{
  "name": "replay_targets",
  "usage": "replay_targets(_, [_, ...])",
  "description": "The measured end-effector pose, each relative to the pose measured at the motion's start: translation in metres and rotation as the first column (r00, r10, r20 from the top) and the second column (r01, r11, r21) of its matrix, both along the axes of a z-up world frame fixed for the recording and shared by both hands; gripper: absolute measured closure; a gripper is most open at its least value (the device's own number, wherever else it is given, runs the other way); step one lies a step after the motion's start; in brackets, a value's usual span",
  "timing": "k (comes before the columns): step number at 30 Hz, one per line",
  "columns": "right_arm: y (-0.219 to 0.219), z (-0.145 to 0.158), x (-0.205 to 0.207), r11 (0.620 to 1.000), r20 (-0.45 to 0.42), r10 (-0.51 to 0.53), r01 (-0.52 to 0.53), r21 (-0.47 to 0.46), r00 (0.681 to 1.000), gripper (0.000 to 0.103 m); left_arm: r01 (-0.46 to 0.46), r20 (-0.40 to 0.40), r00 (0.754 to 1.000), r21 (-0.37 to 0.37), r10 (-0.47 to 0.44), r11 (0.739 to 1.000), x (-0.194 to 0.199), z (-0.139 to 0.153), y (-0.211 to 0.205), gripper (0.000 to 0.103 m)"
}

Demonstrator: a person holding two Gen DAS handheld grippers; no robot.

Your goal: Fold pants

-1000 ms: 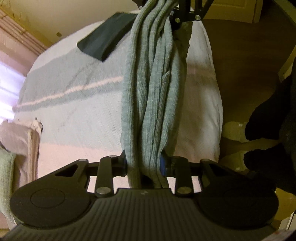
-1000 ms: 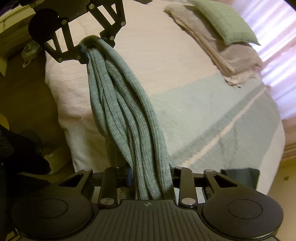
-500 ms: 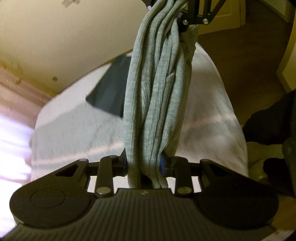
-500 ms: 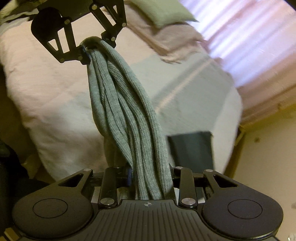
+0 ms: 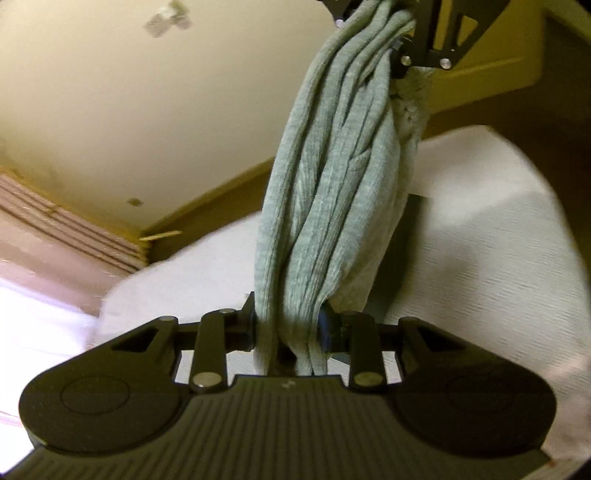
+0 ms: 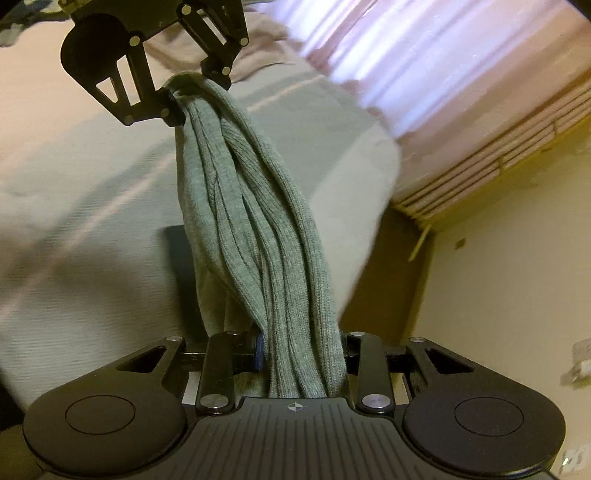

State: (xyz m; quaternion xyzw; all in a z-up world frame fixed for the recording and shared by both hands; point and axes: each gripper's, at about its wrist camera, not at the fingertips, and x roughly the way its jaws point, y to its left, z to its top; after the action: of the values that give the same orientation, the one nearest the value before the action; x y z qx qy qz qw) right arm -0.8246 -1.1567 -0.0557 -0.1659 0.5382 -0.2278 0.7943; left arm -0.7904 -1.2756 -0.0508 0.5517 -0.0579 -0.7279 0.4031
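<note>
Above the bed (image 5: 480, 236), the grey ribbed pants (image 5: 332, 206) hang bunched into a thick rope, stretched between the two grippers and clear of the bedding. Seen from the left wrist, the left gripper (image 5: 288, 328) is clamped on one end of the bundle, its fingers pressed against the gathered cloth on both sides, while the right gripper (image 5: 391, 33) sits at the top edge of the frame, closed on the other end. From the right wrist the same holds in reverse: the right gripper (image 6: 301, 350) pinches the cloth close to the camera, and the left gripper (image 6: 181, 99) grips the far end at upper left, angled down toward the mattress. Both tools face each other along the length of the pants (image 6: 255, 229). A dark folded garment (image 6: 181, 266) lies on the bed (image 6: 74, 236) behind the bundle, near the foot edge. Pink curtains (image 6: 424, 74) and a cream wall (image 5: 166, 110) fill the background, which is blurred.
</note>
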Motion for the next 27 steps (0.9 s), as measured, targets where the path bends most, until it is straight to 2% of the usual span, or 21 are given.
replay_targets(3, [-0.043, -0.024, -0.001, 0.994, 0.029, 0.017, -0.014, -0.106, 0.999, 0.076, -0.021, 0.046, 0.999, -0.100, 0.026, 0.995, -0.002, -0.023, -0.046, 0.076])
replay_targets(5, [-0.057, -0.056, -0.001, 0.987, 0.068, 0.013, -0.002, -0.158, 0.998, 0.075, -0.011, 0.088, 0.996, -0.160, 0.025, 0.987, -0.003, -0.059, -0.064, 0.077])
replay_targets(7, [-0.067, -0.110, -0.001, 0.977, 0.091, 0.015, 0.005, -0.213, 0.996, 0.074, -0.006, 0.109, 0.994, -0.198, 0.028, 0.980, -0.003, -0.111, -0.074, 0.077])
replay_targets(9, [-0.063, -0.175, -0.001, 0.977, 0.083, 0.017, 0.002, -0.215, 0.996, 0.074, -0.014, 0.113, 0.993, -0.178, 0.034, 0.984, 0.000, -0.175, -0.075, 0.077])
replay_targets(11, [-0.052, -0.239, 0.003, 0.989, 0.040, 0.021, -0.015, -0.147, 0.999, 0.074, -0.015, 0.132, 0.991, -0.111, 0.030, 0.994, -0.003, -0.242, -0.068, 0.077])
replay_targets(12, [-0.044, -0.262, 0.002, 0.993, 0.028, 0.026, -0.023, -0.113, 0.999, 0.072, -0.007, 0.151, 0.988, -0.079, 0.019, 0.997, -0.004, -0.273, -0.060, 0.077])
replay_targets(13, [-0.031, -0.280, -0.001, 0.991, 0.027, 0.040, -0.036, -0.127, 0.999, 0.070, -0.004, 0.157, 0.988, -0.067, 0.014, 0.998, -0.005, -0.297, -0.052, 0.077])
replay_targets(14, [-0.019, -0.288, -0.005, 0.985, 0.041, 0.056, -0.048, -0.167, 0.998, 0.070, -0.002, 0.164, 0.986, -0.089, 0.017, 0.996, -0.005, -0.312, -0.043, 0.077])
replay_targets(17, [-0.007, -0.290, -0.014, 0.979, 0.077, 0.058, -0.042, -0.199, 0.995, 0.070, 0.005, 0.159, 0.987, -0.155, 0.020, 0.988, -0.002, -0.325, -0.028, 0.078])
replay_targets(20, [-0.016, -0.273, -0.011, 0.986, 0.083, 0.033, -0.019, -0.163, 0.996, 0.072, -0.003, 0.143, 0.989, -0.168, 0.027, 0.986, 0.000, -0.310, -0.036, 0.080])
replay_targets(24, [-0.010, -0.239, -0.014, 0.980, 0.106, 0.043, -0.021, -0.199, 0.993, 0.073, -0.014, 0.148, 0.988, -0.211, 0.046, 0.977, -0.007, -0.280, -0.034, 0.080])
replay_targets(27, [0.008, -0.240, -0.021, 0.977, 0.097, 0.091, -0.070, -0.201, 0.991, 0.073, -0.051, 0.126, 0.989, -0.218, 0.080, 0.975, -0.008, -0.278, -0.013, 0.080])
